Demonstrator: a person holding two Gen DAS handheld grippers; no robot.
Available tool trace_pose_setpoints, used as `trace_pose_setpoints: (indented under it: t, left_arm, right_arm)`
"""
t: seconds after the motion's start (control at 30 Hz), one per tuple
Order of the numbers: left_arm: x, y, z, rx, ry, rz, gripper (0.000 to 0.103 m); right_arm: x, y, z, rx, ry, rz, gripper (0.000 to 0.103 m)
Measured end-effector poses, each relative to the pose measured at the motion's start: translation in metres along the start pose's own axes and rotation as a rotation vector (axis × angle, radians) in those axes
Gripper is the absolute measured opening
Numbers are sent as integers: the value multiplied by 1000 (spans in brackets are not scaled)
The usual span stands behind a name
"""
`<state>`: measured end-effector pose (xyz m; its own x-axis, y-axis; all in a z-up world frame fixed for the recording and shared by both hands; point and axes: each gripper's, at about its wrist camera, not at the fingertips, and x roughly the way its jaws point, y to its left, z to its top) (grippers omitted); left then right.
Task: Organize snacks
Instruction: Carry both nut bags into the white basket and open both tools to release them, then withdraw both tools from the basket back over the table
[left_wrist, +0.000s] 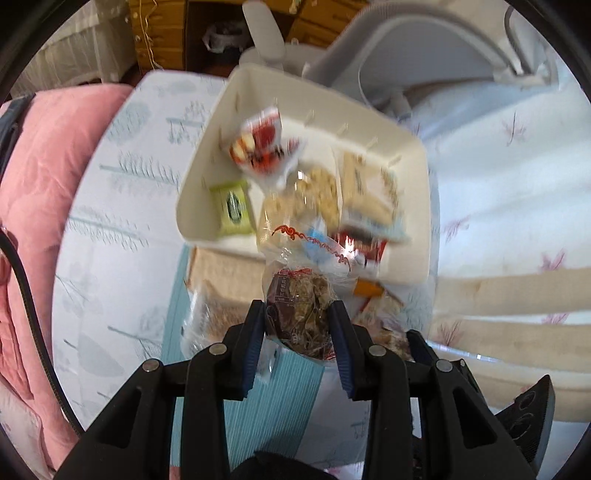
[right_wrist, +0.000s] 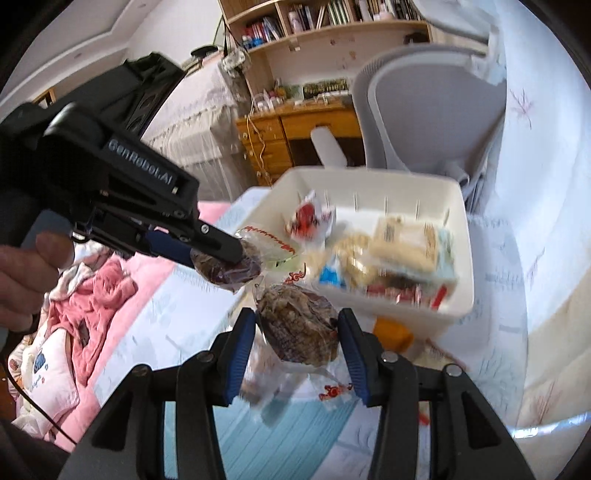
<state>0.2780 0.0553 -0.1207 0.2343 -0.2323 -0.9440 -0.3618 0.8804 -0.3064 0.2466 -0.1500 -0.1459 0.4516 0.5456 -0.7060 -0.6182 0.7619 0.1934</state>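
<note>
My left gripper (left_wrist: 297, 309) is shut on a brown snack cake in a clear wrapper with red print (left_wrist: 301, 325), held above the bed just short of the white bin (left_wrist: 201, 199). In the right wrist view the left gripper (right_wrist: 236, 256) comes in from the left, a hand (right_wrist: 22, 280) on its grip, its snack (right_wrist: 225, 269) by the bin's near left corner. My right gripper (right_wrist: 297, 315) is shut on a second brown wrapped snack cake (right_wrist: 299, 328) in front of the bin (right_wrist: 369, 176). The bin holds red-and-white packs (left_wrist: 260, 142), a green packet (left_wrist: 232, 206) and cream cracker packs (right_wrist: 406, 240).
Loose wrapped snacks (left_wrist: 218, 314) and an orange packet (right_wrist: 391, 332) lie on a teal mat (left_wrist: 273, 398) on the patterned bedsheet. A pink blanket (left_wrist: 44, 184) is at the left. Beyond the bin stand a grey office chair (right_wrist: 436, 122) and a wooden desk (right_wrist: 295, 129).
</note>
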Motion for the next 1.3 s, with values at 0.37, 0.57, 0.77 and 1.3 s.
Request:
trace_pose_setpoints:
  t: [0.37, 0.57, 0.77, 1.3]
  left_arm:
    - [6, 0, 32, 27, -118, -52, 34]
    - [24, 0, 40, 61, -145, -69, 35]
    - [34, 2, 40, 77, -137, -61, 56]
    - [13, 21, -4, 55, -82, 0, 81]
  right_arm:
    - [19, -20, 40, 42, -118, -50, 47]
    - [31, -36, 43, 59, -125, -94, 47]
    - [41, -46, 39, 88, -85, -122, 47]
    - [11, -47, 22, 207, -7, -151, 68]
